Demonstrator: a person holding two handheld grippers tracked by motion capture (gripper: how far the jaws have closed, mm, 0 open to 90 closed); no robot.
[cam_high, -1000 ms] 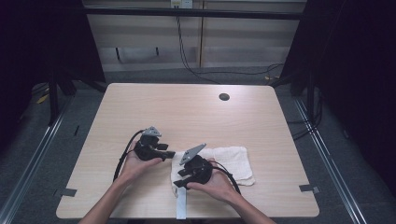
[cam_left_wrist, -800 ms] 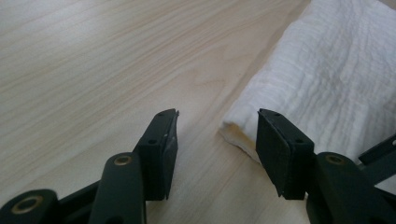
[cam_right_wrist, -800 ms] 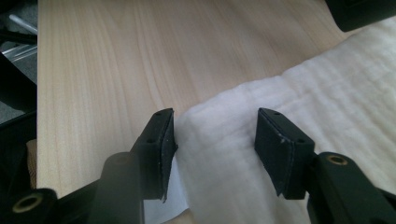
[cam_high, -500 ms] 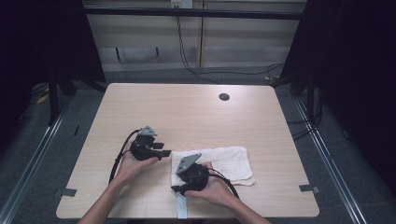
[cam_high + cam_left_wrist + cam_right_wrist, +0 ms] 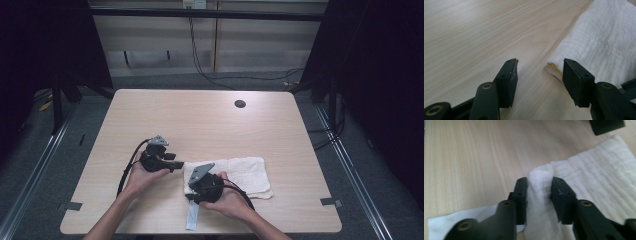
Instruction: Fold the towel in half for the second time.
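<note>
Towel [image 5: 240,175]: white, folded, lying flat on the table [image 5: 210,120] near the near edge, right of centre in the high view. Left gripper [image 5: 176,164] sits just beside the towel's left end, held in the person's left hand [image 5: 142,175]. Right gripper [image 5: 192,192] rests over the towel's near-left corner, held in the right hand [image 5: 227,197]. A small dark disc [image 5: 240,104] lies near the far edge. A pale strip [image 5: 192,217] lies at the near edge, below the right gripper.

Left gripper view: the left gripper [image 5: 539,75] has its jaws wide apart, holding nothing. The towel [image 5: 604,42] edge lies just ahead of the right-hand jaw; bare table [image 5: 474,30] lies elsewhere.

Right gripper view: the right gripper [image 5: 539,192] has its jaws narrowed onto a raised fold of the towel [image 5: 599,170], which bulges between the pads. A pale sheet [image 5: 454,225] lies under the left jaw.
</note>
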